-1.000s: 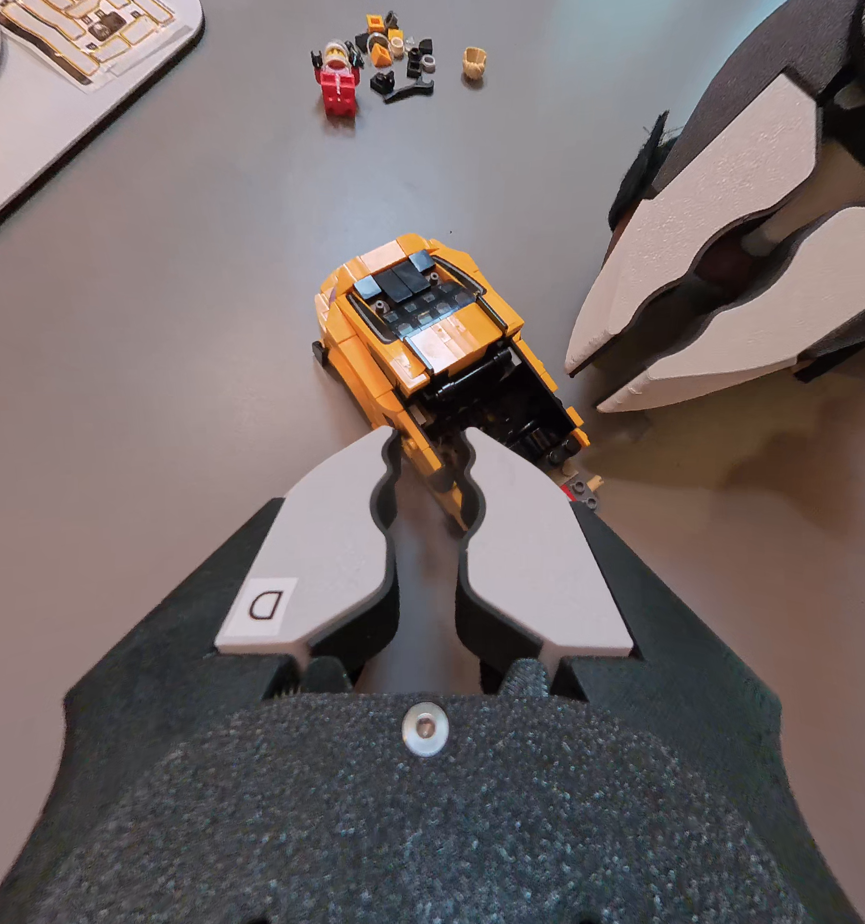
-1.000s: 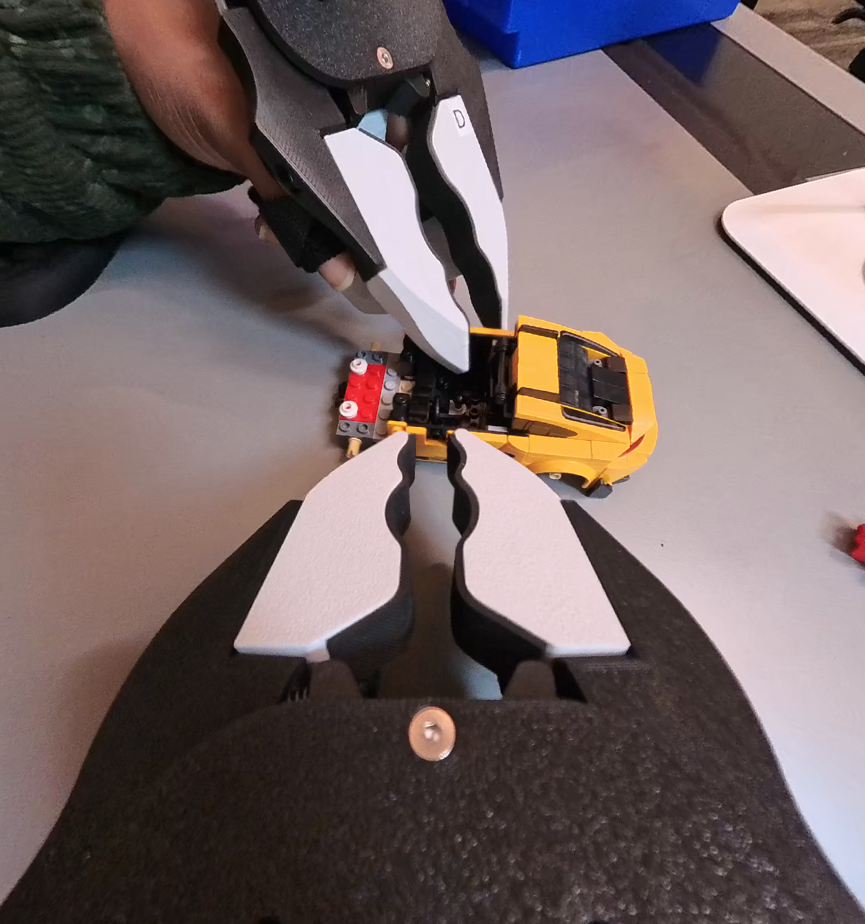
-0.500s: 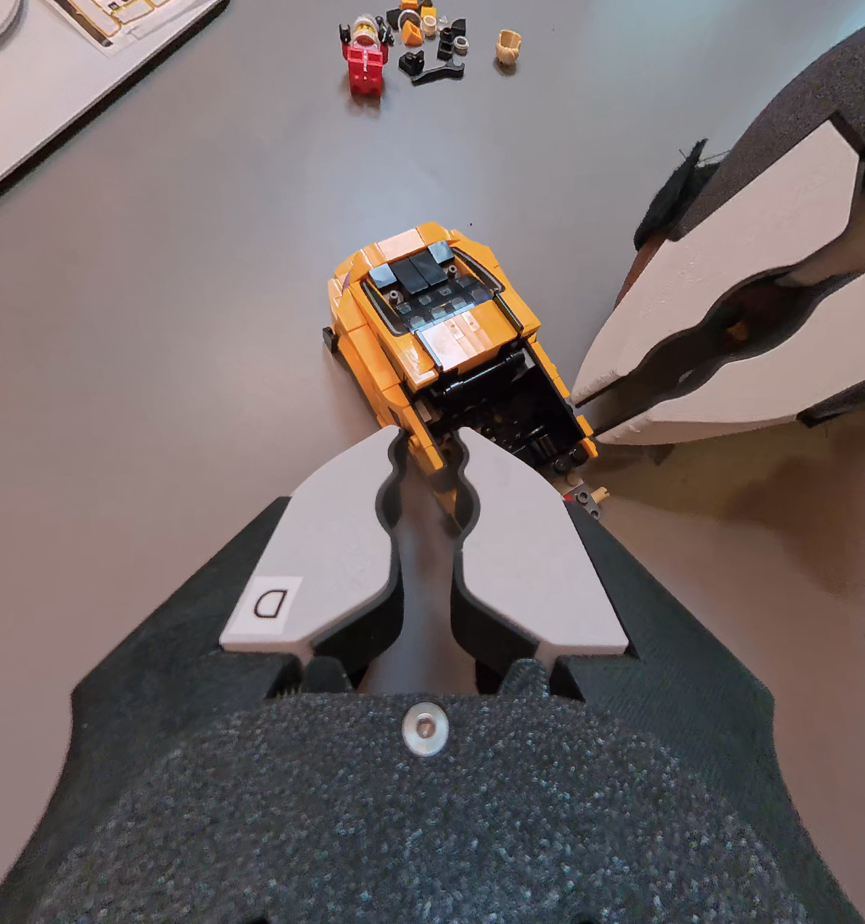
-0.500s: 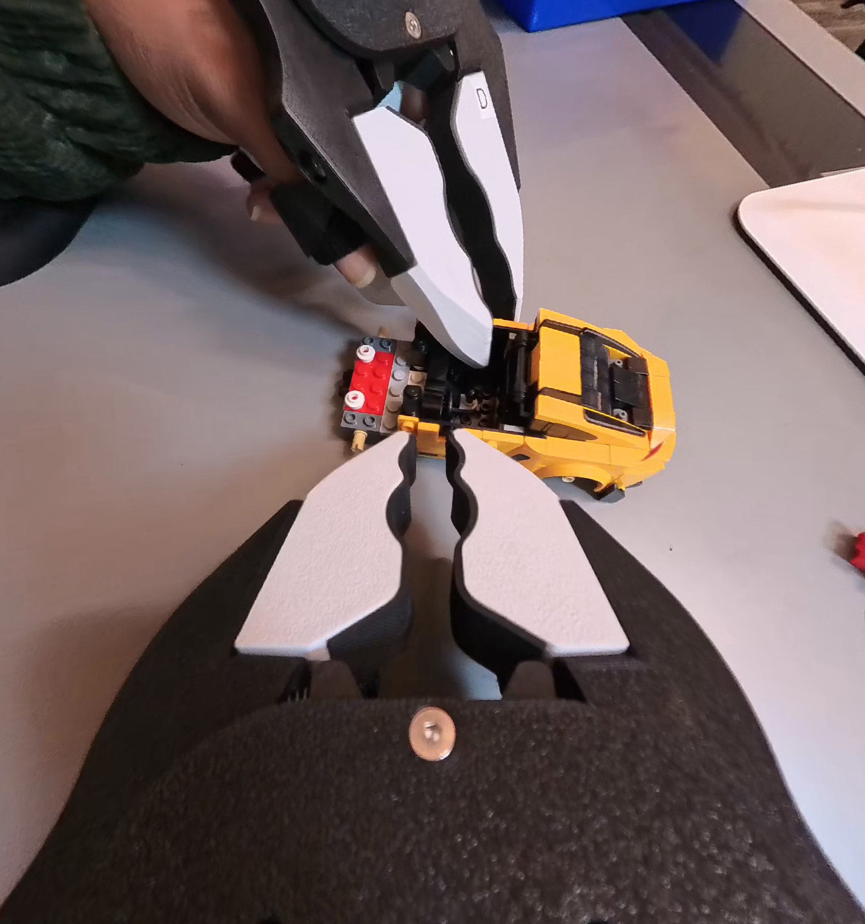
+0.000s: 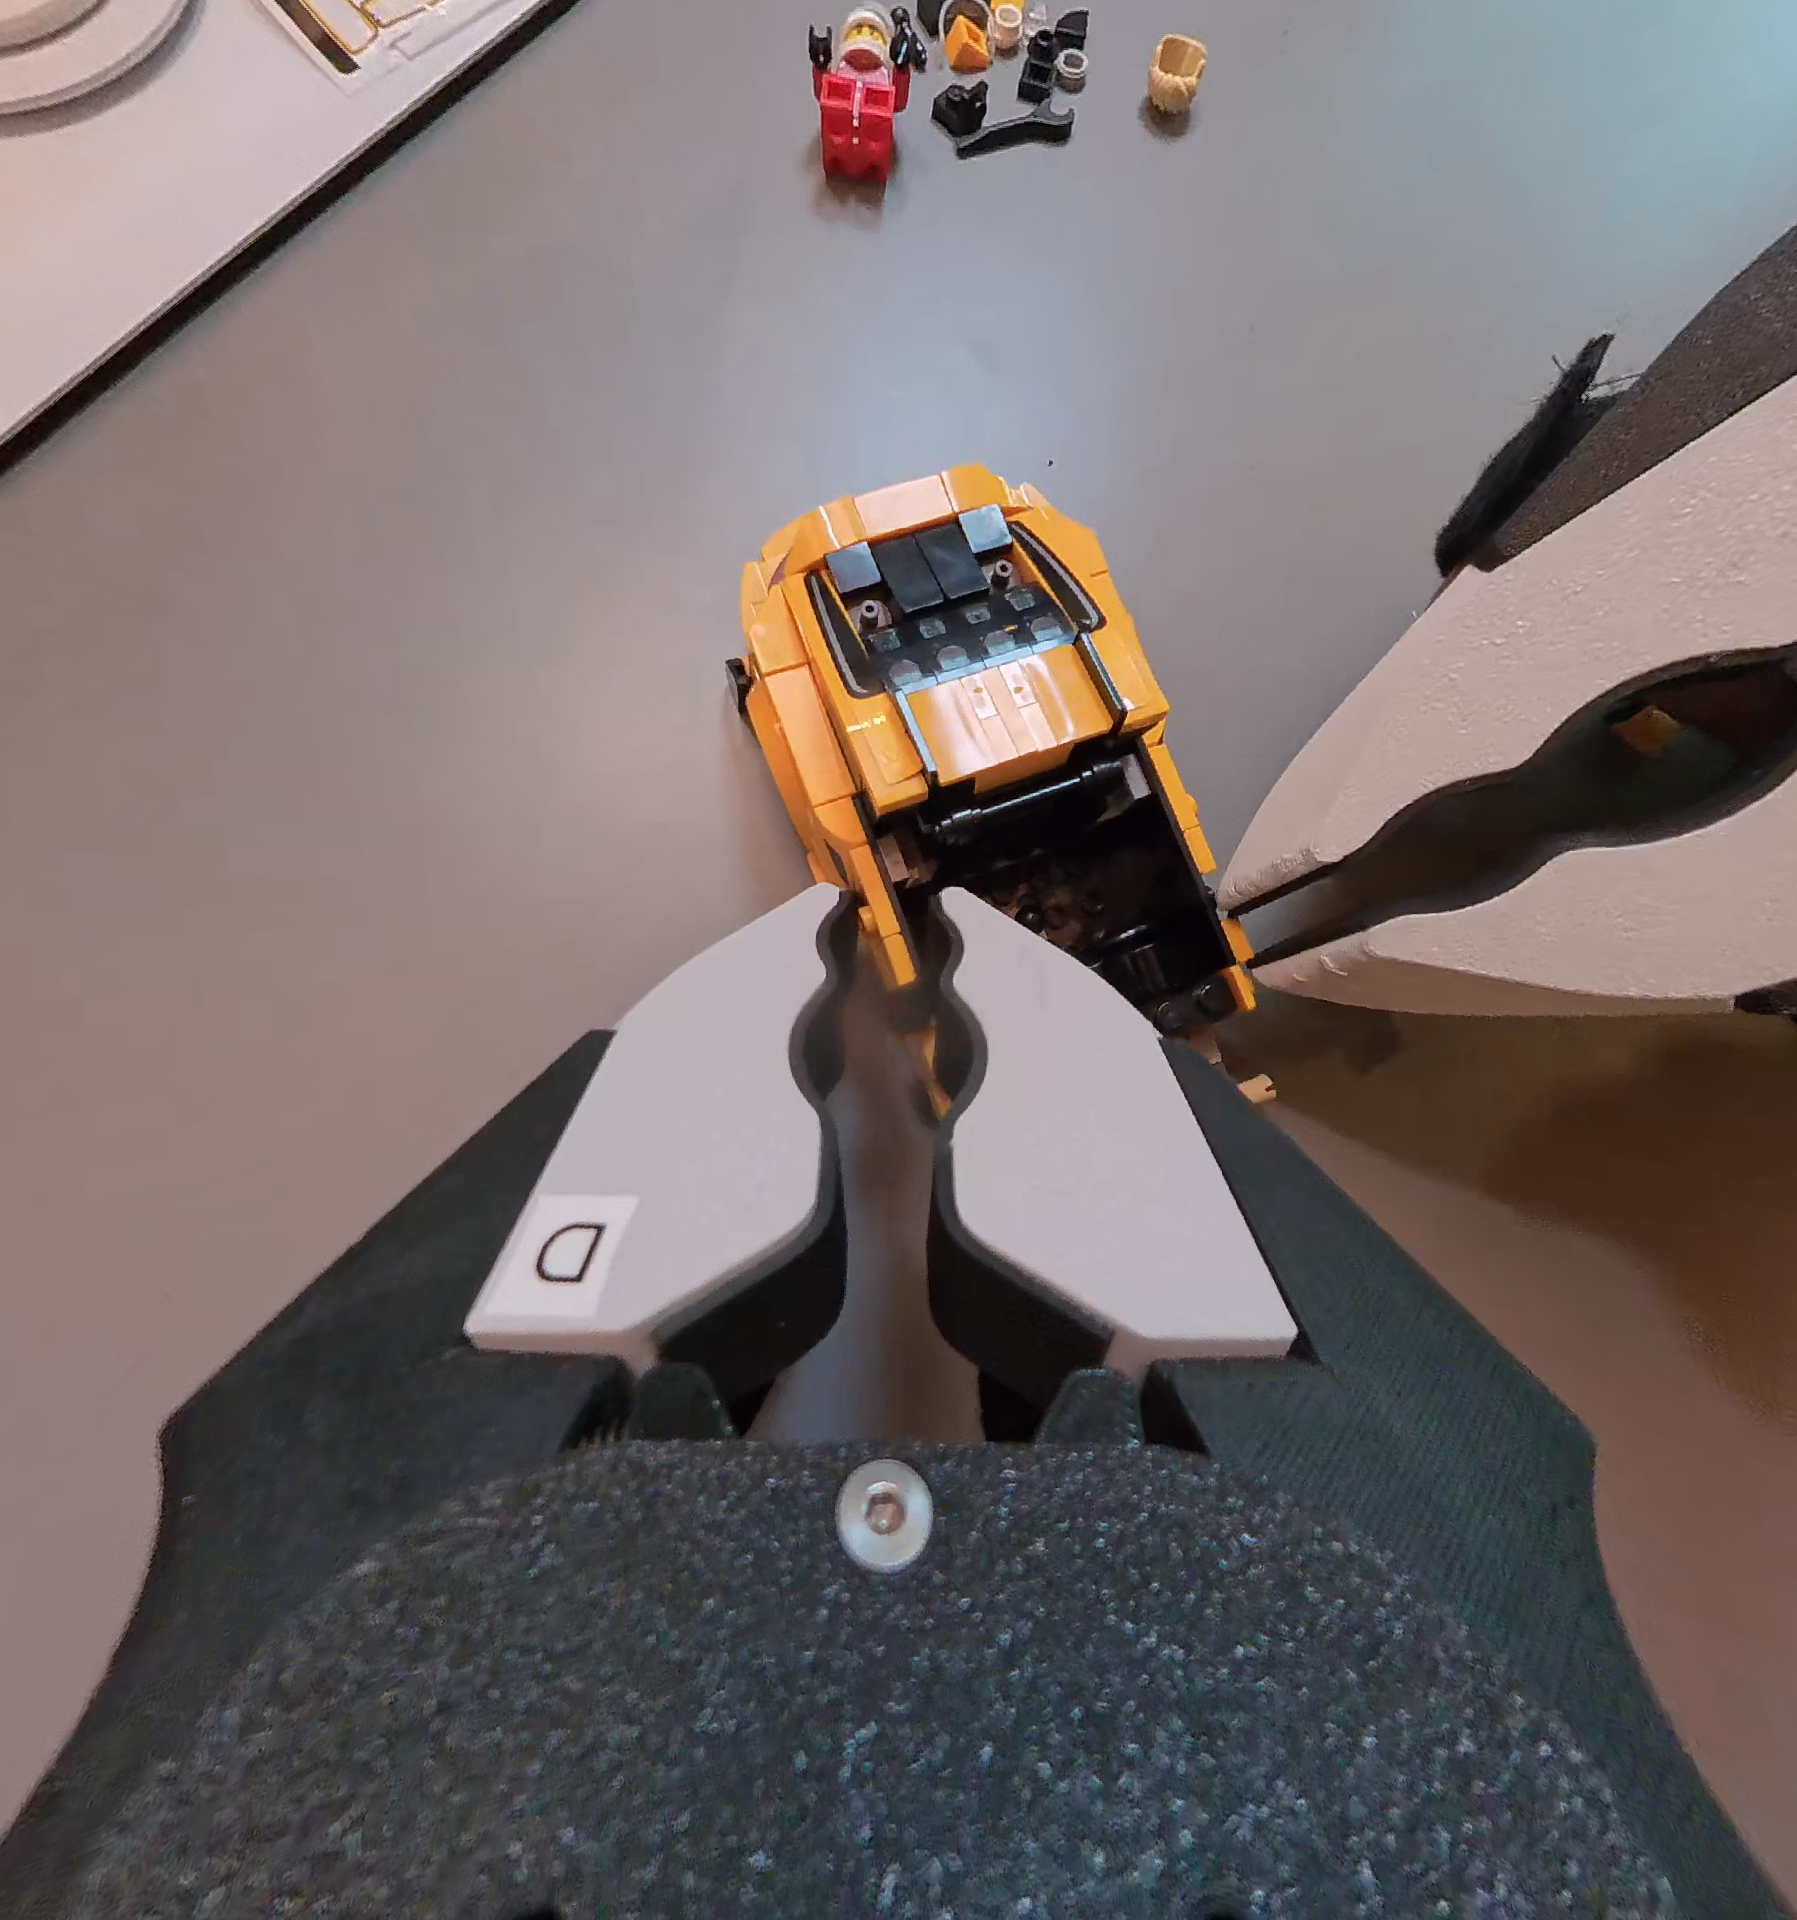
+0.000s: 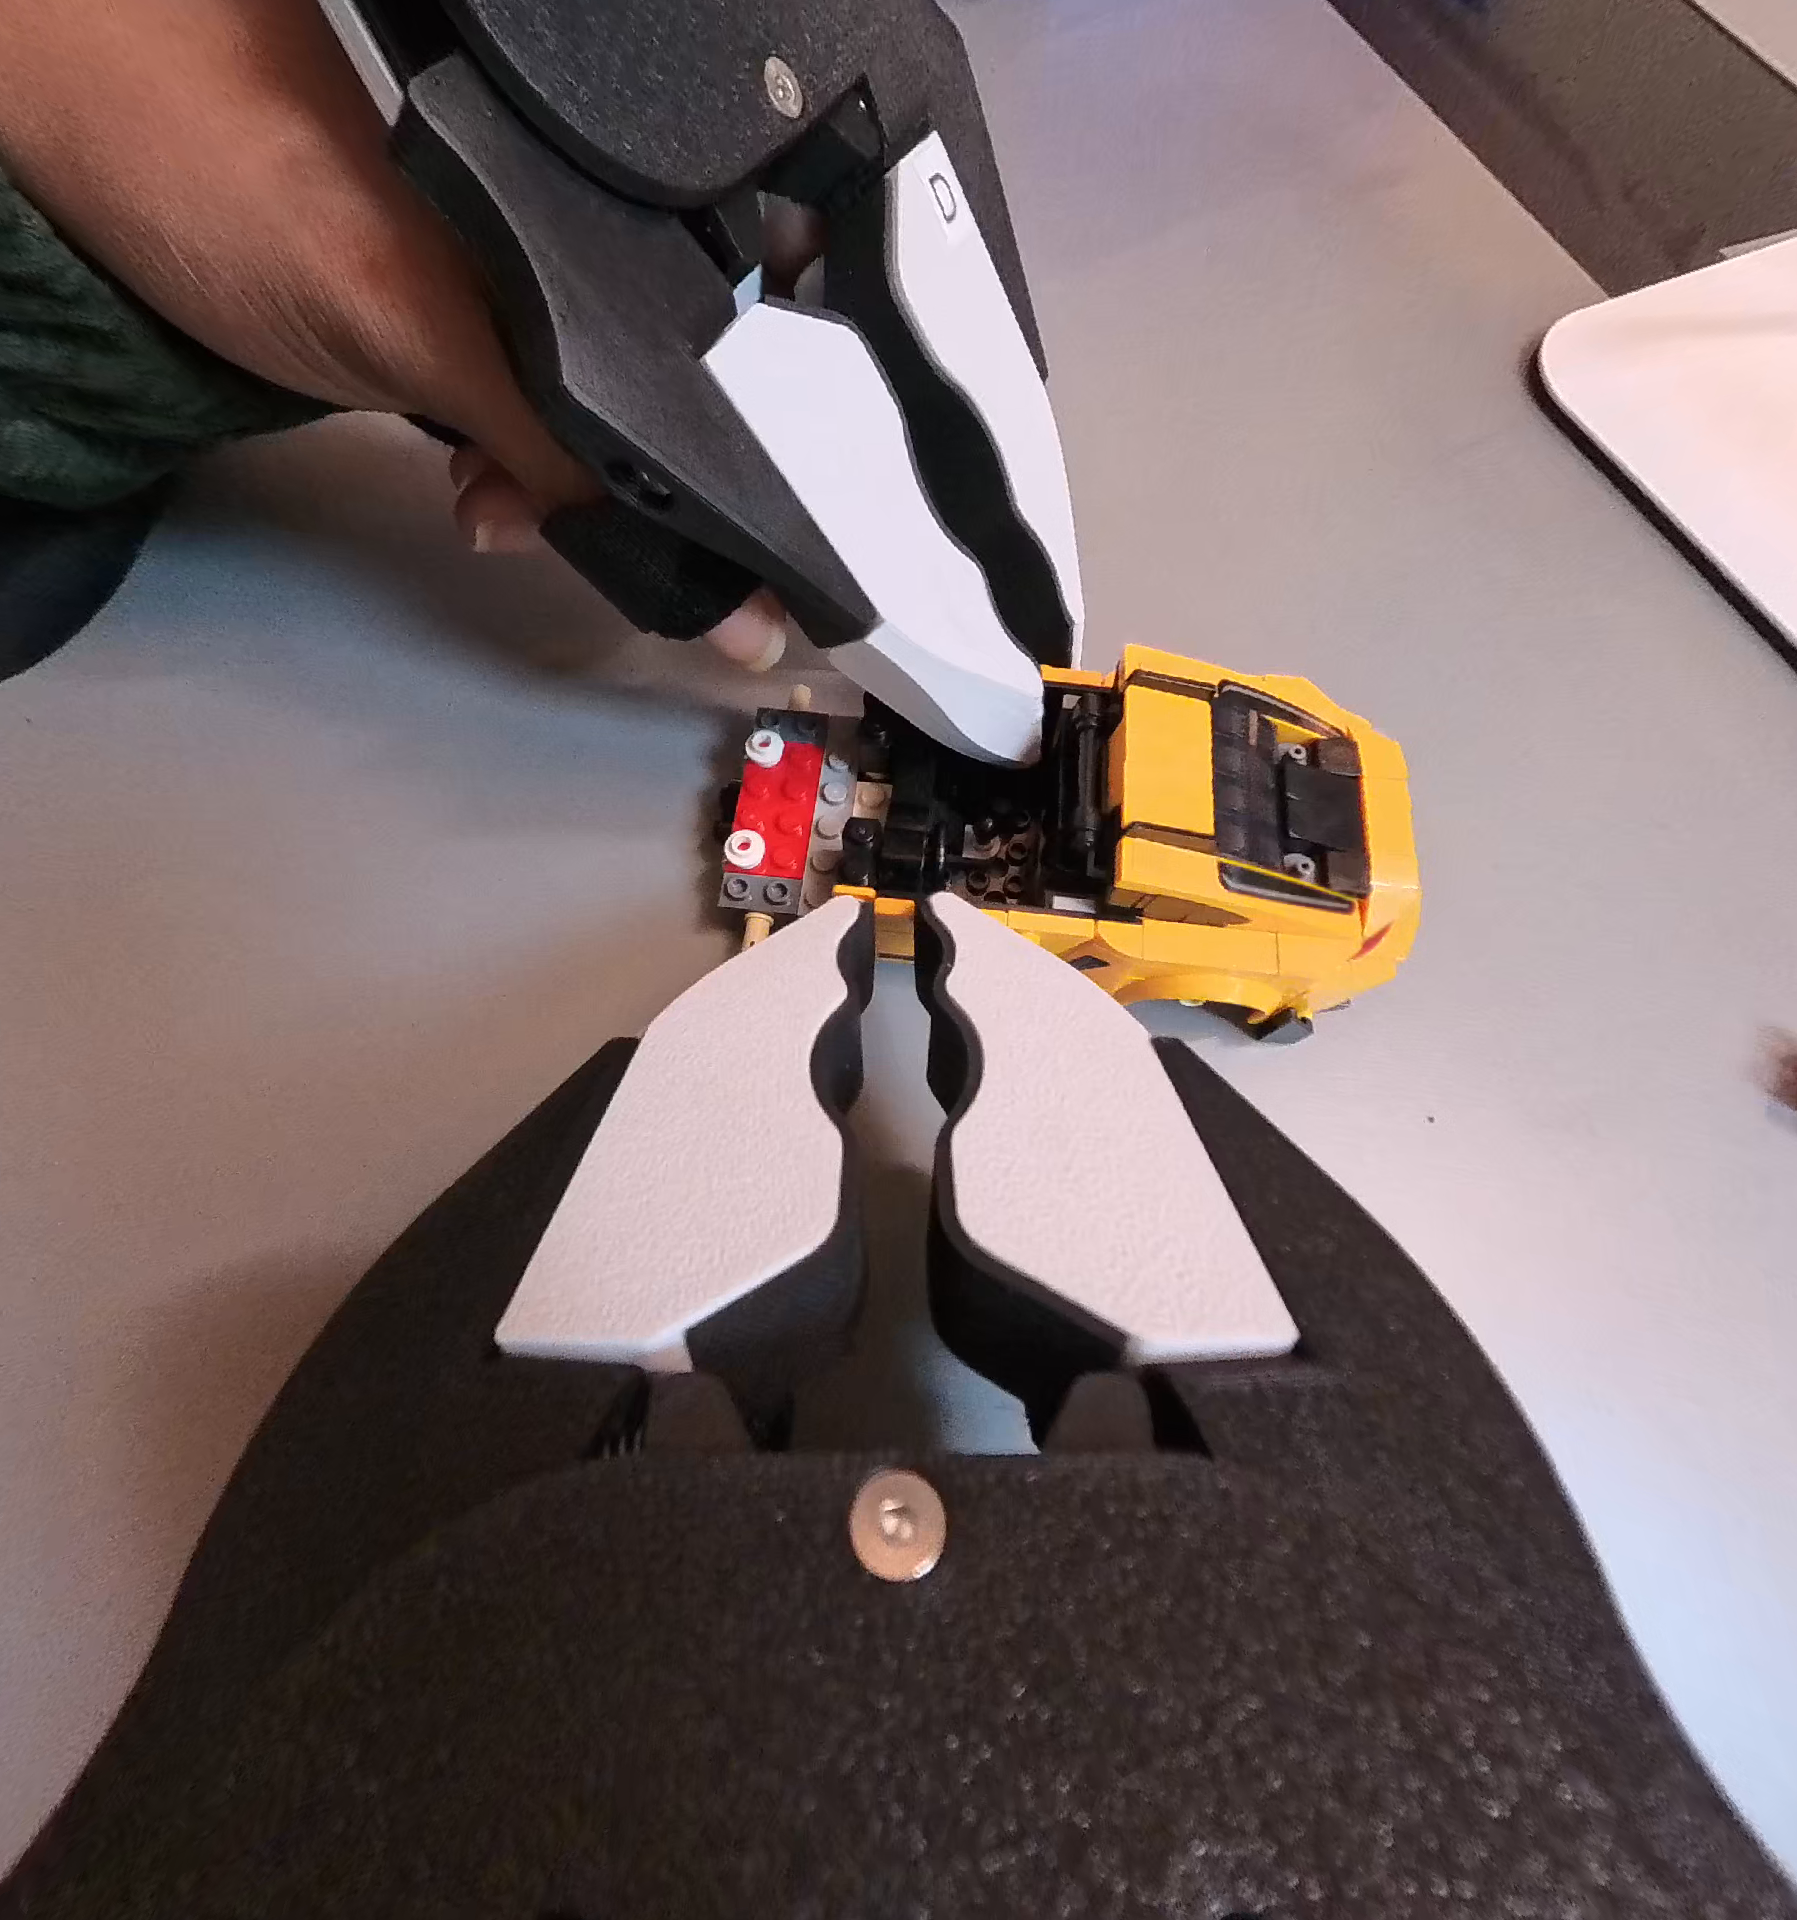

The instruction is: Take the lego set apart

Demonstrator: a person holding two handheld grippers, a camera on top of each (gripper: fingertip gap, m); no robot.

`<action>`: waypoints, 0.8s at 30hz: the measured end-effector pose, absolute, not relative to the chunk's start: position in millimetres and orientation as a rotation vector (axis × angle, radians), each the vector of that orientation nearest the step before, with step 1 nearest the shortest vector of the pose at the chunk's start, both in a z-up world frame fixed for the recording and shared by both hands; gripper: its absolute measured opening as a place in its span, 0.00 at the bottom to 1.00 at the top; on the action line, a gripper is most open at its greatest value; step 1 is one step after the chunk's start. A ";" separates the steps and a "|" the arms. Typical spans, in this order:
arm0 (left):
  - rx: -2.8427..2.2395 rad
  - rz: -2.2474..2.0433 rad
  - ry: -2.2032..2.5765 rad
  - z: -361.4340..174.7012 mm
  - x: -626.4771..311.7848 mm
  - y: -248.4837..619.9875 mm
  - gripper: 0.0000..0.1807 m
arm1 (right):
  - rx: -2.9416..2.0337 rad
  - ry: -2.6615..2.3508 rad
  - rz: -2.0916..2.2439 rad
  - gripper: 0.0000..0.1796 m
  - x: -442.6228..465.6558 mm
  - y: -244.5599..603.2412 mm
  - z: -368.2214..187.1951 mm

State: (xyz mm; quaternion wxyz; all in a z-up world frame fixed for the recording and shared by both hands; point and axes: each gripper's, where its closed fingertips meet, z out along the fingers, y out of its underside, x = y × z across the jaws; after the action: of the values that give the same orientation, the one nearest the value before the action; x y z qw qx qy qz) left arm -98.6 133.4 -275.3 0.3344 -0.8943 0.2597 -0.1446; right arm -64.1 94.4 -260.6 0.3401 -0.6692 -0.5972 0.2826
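- Lego car (image 5: 961, 717): yellow body with black roof panels and louvres, resting on the grey table (image 5: 458, 727); cabin open with black studs and parts exposed; red and grey bricks (image 6: 785, 821) bared at one end, seen in the right wrist view.
- Left gripper (image 5: 889, 909): angled steeply down onto the car from above and behind; fingers narrowed onto the car's yellow side wall at the open cabin, the wall standing between the tips; one fingertip (image 6: 977, 717) reaches inside the cabin, the other outside the wall.
- Hand (image 6: 281, 270): wrapped around the left gripper's black handle, a dark fingerless glove at the knuckles, a green knit sleeve (image 6: 32, 384) at the wrist; fingertips close above the table beside the car's stripped end.
- Right gripper (image 6: 894, 909): held low and nearly level, pointing at the opposite side of the car; fingers narrowed to a slim gap, tips at the yellow side sill of the open cabin; whether they pinch the sill cannot be told.
- Loose parts (image 5: 987, 78): small black, orange and tan pieces with a red minifigure (image 5: 858, 104), lying on the table well apart from the car, beyond its closed end.
- White tray (image 6: 1725, 416): at the table edge, well apart from the car.
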 end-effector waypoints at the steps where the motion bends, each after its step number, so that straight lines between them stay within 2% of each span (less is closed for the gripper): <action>1: -2.336 -0.381 0.676 -275.1 -98.8 133.4 0.06 | -1.746 -1.552 0.730 0.04 -64.6 94.2 -260.7; 6: -2.280 -0.392 0.791 -265.9 -100.6 129.5 0.11 | -1.747 -1.542 0.742 0.03 -65.6 94.3 -260.5; 10: -2.090 -0.332 1.073 -246.0 -89.3 116.4 0.10 | -1.731 -1.552 0.752 0.03 -65.0 94.5 -260.3; 14: -2.016 -0.263 1.308 -259.5 -77.6 102.3 0.12 | -1.721 -1.560 0.789 0.00 -65.4 92.2 -259.2; 16: -2.022 -0.280 1.342 -268.6 -73.6 100.0 0.15 | -1.714 -1.567 0.752 0.00 -64.1 95.5 -261.3; 21: -2.025 -0.327 1.321 -268.8 -74.0 102.0 0.13 | -1.710 -1.557 0.760 0.00 -61.8 98.5 -256.9; 24: -2.021 -0.326 1.332 -269.3 -72.5 101.8 0.13 | -1.730 -1.575 0.777 0.04 -62.4 97.3 -261.2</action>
State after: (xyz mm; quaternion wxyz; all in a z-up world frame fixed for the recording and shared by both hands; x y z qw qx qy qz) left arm -72.5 101.8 -269.3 0.3427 -0.7774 0.5123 -0.1253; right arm -62.4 97.3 -261.2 0.3319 -0.6620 -0.6026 0.2975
